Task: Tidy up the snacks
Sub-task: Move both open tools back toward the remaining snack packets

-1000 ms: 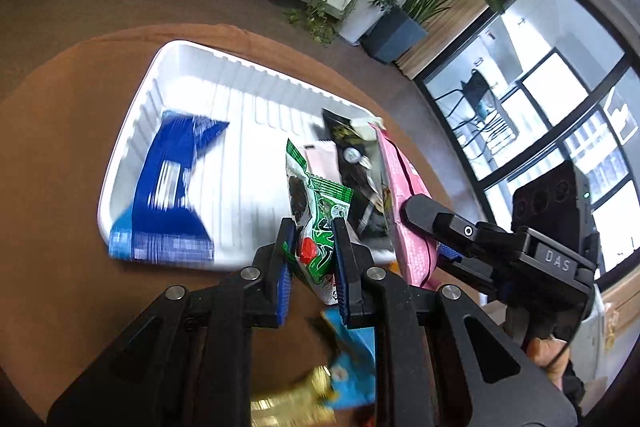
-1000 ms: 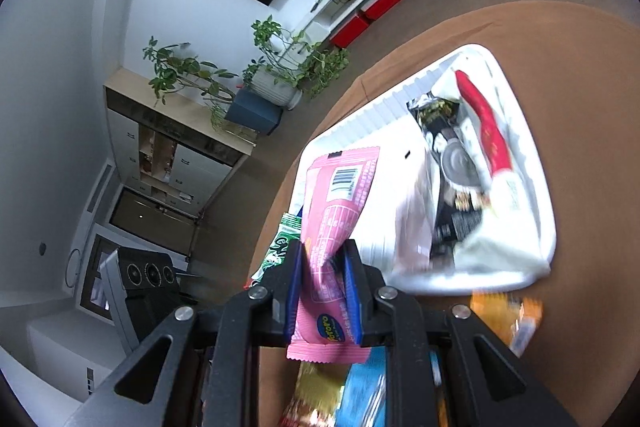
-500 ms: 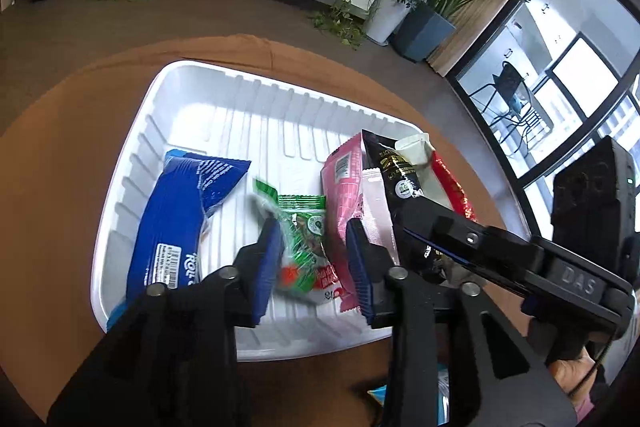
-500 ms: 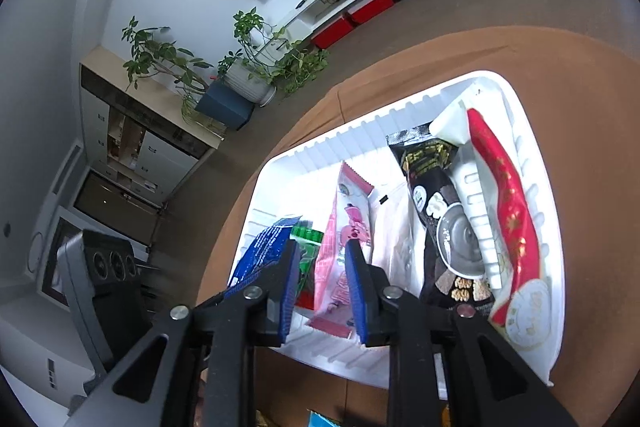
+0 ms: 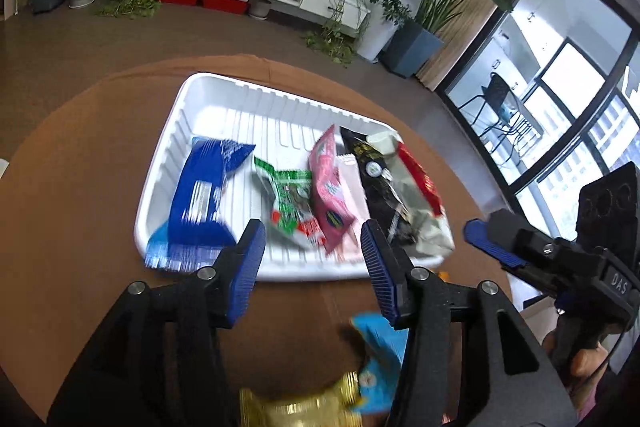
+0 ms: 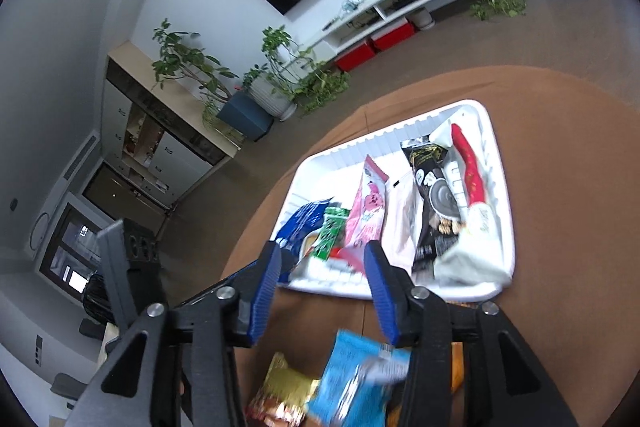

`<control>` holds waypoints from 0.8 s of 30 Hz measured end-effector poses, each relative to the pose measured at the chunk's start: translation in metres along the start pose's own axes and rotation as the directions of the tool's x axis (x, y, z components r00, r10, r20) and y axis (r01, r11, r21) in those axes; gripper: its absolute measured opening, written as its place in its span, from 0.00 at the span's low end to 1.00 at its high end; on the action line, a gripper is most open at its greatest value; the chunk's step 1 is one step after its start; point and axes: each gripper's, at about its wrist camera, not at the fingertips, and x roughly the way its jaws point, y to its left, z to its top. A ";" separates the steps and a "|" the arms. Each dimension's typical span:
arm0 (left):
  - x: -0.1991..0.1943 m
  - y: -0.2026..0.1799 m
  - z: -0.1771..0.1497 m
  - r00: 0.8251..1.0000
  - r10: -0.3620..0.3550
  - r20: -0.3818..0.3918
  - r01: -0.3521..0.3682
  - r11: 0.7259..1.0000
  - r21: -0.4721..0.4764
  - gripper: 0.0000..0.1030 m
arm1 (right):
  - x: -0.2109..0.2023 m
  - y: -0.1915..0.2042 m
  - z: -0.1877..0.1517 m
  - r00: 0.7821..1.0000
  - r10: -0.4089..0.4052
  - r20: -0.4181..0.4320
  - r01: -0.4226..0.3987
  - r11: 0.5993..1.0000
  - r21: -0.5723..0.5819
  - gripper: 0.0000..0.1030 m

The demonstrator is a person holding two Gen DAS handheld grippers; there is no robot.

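A white ribbed tray [image 5: 224, 99] [image 6: 496, 163] sits on the round brown table. In it lie a blue packet [image 5: 200, 195] [image 6: 300, 223], a green packet [image 5: 290, 199] [image 6: 332, 231], a pink packet [image 5: 328, 195] [image 6: 368, 207], a pale pink sachet [image 5: 354, 187], a black packet [image 5: 380, 187] [image 6: 432, 187] and a red-and-white packet [image 5: 420, 179] [image 6: 468, 171]. My left gripper [image 5: 312, 267] is open and empty just in front of the tray. My right gripper [image 6: 320, 287] is open and empty at the tray's near edge; it also shows in the left wrist view [image 5: 500, 243].
A light blue packet [image 5: 380, 359] [image 6: 356, 379] and a gold packet [image 5: 300, 407] [image 6: 284, 387] lie on the table close under the grippers. An orange packet [image 6: 458, 367] peeks out behind my right finger. Potted plants and a white TV bench stand beyond the table.
Both grippers let go of their packets, the green one on the left and the pink one on the right. Both have opened wide and drawn back from the tray.
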 end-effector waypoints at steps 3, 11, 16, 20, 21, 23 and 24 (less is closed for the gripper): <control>-0.023 -0.003 -0.022 1.000 -0.002 0.012 0.002 1.000 0.010 0.46 | -0.026 0.008 -0.014 1.000 -0.003 0.025 0.003 0.999 -0.032 0.57; -0.065 -0.018 -0.083 1.000 0.009 -0.007 -0.009 0.998 0.060 0.52 | -0.066 0.022 -0.087 0.997 -0.073 0.019 0.075 0.990 -0.121 0.68; -0.082 -0.026 -0.131 0.998 0.025 -0.054 -0.019 0.994 0.106 0.52 | -0.065 0.019 -0.138 0.991 -0.128 -0.042 0.120 0.980 -0.157 0.68; -0.092 -0.027 -0.167 0.994 0.039 -0.100 -0.028 0.994 0.109 0.52 | -0.057 0.016 -0.160 0.985 -0.158 -0.075 0.143 0.975 -0.170 0.68; -0.096 -0.027 -0.175 0.993 0.034 -0.111 -0.023 0.995 0.100 0.52 | -0.055 0.015 -0.163 0.984 -0.160 -0.082 0.144 0.975 -0.170 0.68; -0.102 -0.026 -0.189 0.990 0.028 -0.137 -0.018 0.997 0.070 0.52 | -0.053 0.015 -0.169 0.982 -0.164 -0.092 0.146 0.974 -0.172 0.68; -0.105 -0.025 -0.196 0.989 0.017 -0.149 -0.009 0.998 0.058 0.52 | -0.052 0.015 -0.171 0.982 -0.164 -0.094 0.146 0.974 -0.173 0.68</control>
